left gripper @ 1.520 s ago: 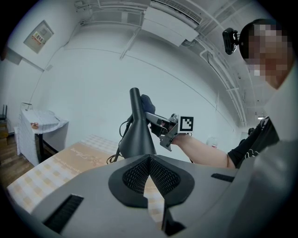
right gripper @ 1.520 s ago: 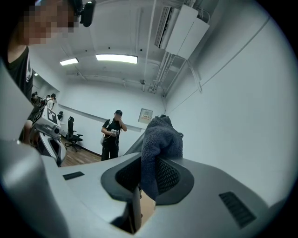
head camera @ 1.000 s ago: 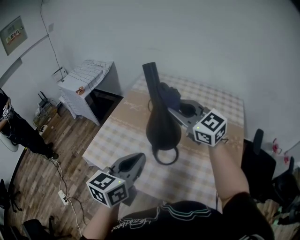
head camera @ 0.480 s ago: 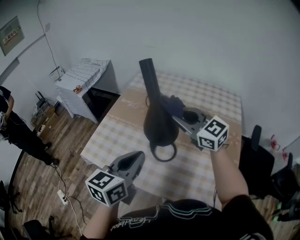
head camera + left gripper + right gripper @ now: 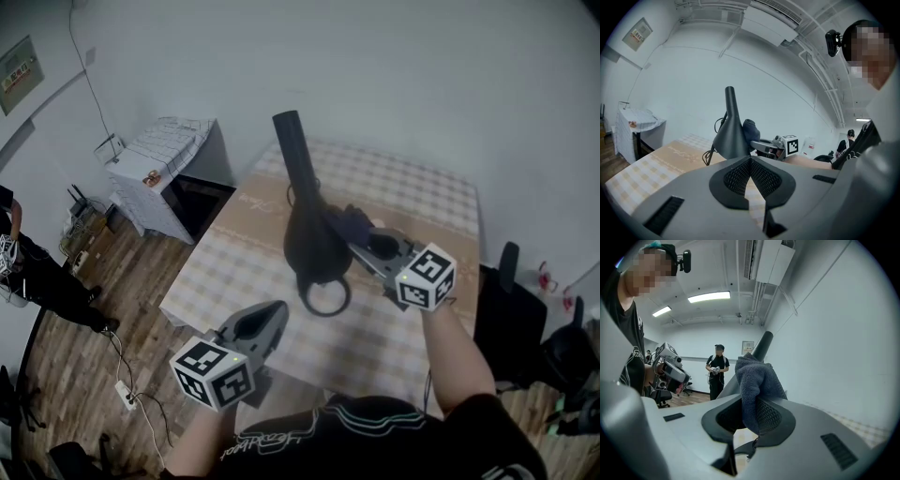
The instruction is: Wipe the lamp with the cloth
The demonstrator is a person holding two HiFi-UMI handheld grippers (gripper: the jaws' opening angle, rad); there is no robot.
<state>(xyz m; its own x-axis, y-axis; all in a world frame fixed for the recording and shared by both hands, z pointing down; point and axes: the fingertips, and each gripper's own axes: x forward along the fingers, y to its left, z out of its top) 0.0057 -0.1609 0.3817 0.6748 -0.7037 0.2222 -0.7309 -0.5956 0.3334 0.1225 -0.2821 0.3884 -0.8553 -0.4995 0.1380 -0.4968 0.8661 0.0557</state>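
Beside lamp (image 5: 314, 239), right tool (image 5: 747, 420) grips cloth (image 5: 757, 380); contact point hidden.

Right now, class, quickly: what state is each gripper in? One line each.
Left gripper: closed, nothing between the fingers.
Right gripper: closed on the cloth.

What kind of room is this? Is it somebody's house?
Probably a workroom or lab, not a house. There are strip lights and bare pipes on the ceiling, black office chairs beside the table, and another person standing farther back.
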